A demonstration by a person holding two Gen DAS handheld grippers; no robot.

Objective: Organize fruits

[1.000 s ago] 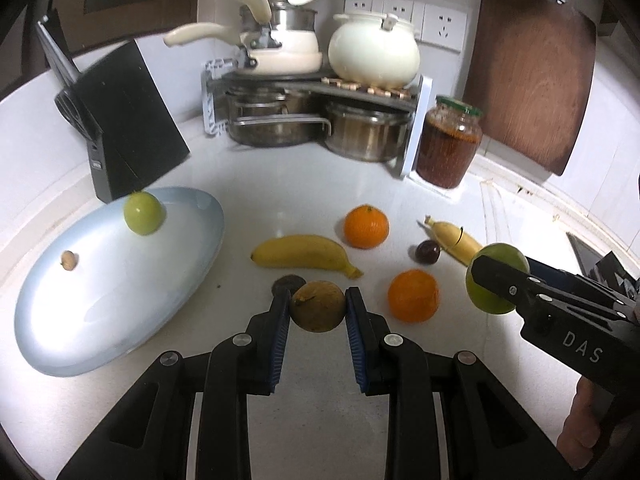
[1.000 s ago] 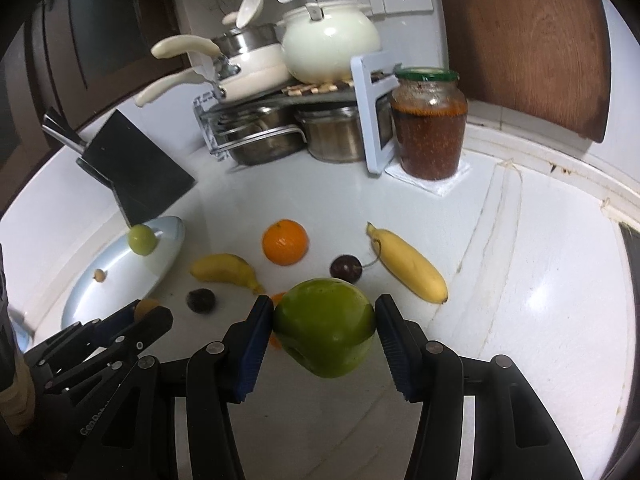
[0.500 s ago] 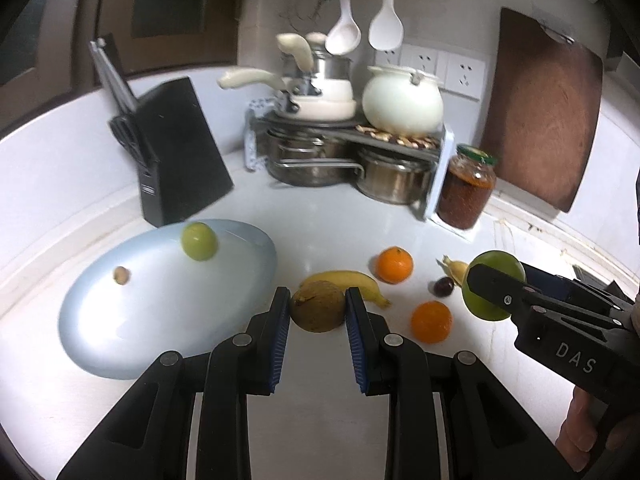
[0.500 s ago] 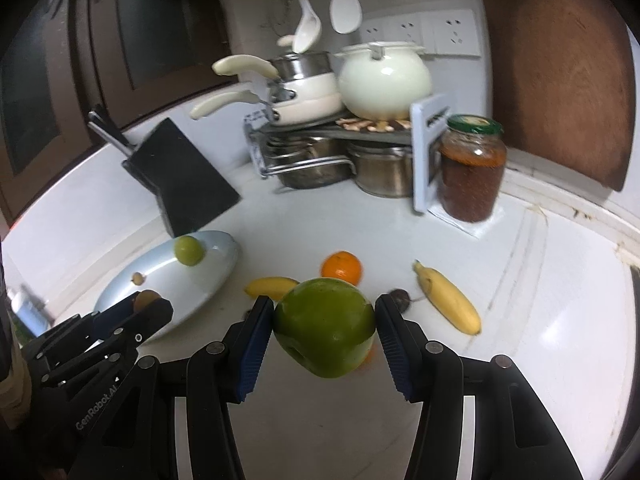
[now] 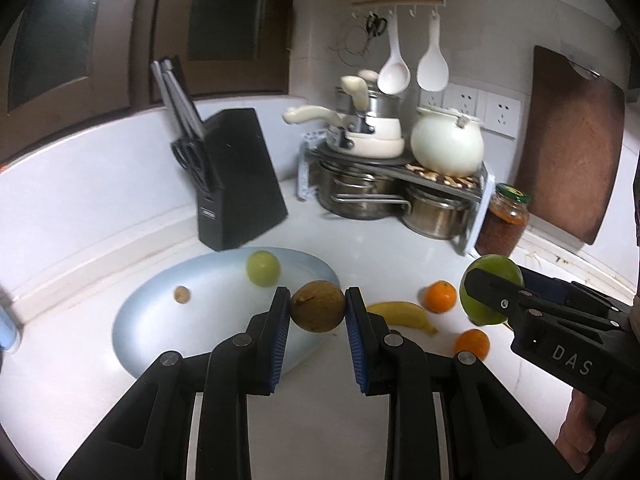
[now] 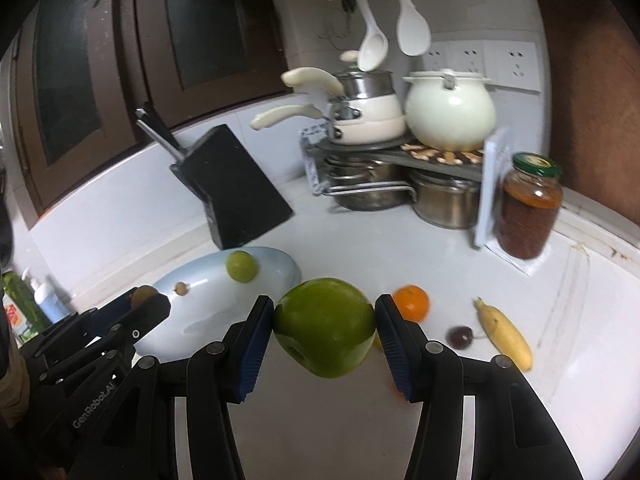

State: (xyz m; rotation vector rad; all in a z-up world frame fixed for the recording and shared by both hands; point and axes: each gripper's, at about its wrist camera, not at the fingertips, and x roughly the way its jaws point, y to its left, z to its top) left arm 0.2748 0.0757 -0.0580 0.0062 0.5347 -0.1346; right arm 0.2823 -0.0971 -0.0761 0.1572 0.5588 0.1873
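Observation:
My left gripper is shut on a round brown fruit and holds it above the near right edge of the pale blue oval plate. The plate holds a small green fruit and a small tan nut-like fruit. My right gripper is shut on a large green apple, held above the counter right of the plate. On the counter lie an orange, a dark plum, a banana, another banana and a second orange.
A black knife block stands behind the plate. A pot rack with pans and a white kettle fills the back corner, with a jar beside it. A cutting board leans on the right wall. Bottles stand at far left.
Both grippers have risen and pulled back with their fruit, so the counter looks farther off. The left gripper with the brown fruit has shifted left, over the plate's edge.

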